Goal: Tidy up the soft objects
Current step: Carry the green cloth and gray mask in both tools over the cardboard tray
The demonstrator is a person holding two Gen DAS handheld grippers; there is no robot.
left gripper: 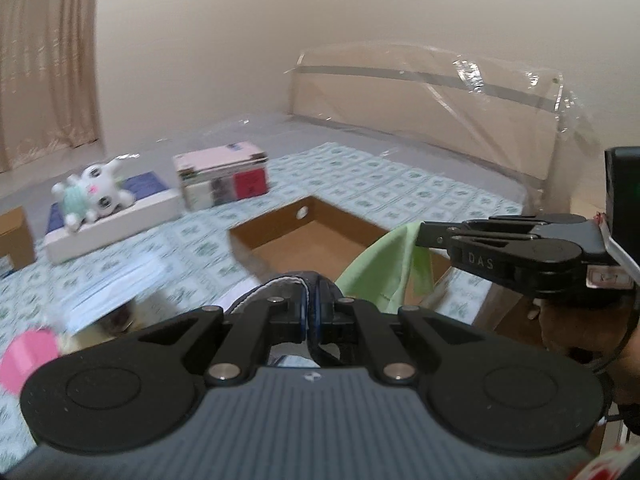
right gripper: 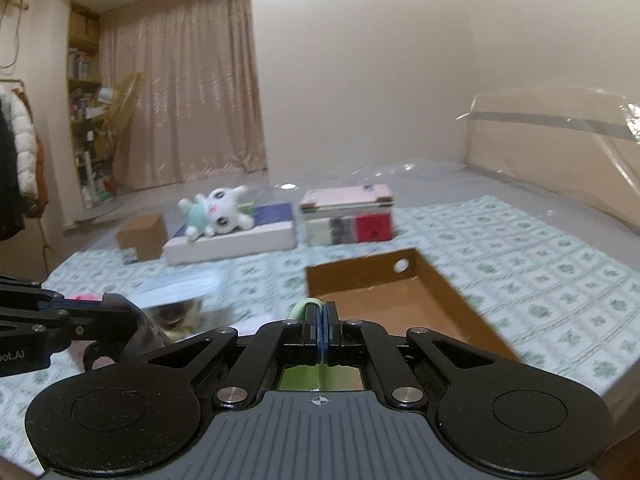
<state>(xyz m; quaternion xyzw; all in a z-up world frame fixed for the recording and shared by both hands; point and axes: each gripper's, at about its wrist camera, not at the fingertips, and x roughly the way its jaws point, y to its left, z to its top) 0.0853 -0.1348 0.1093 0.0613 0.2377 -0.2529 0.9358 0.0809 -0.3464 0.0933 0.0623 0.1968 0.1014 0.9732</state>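
Bed with a green-and-white patterned quilt (right gripper: 500, 240) fills both views; I read it as my sorting surface. Open brown cardboard box (right gripper: 400, 300) sits just ahead of both tools, probably the drop point. Beyond it, a white plush cat toy (right gripper: 218, 210) lies on a flat white box (right gripper: 232, 244), not yet sorted. My right gripper (right gripper: 322, 320) is pinched tight on a light green cloth (left gripper: 384, 268), hanging near the box rim. My left gripper (left gripper: 310, 312) is clamped on a dark navy fabric piece with white edging (left gripper: 280, 284), raised clear of the quilt.
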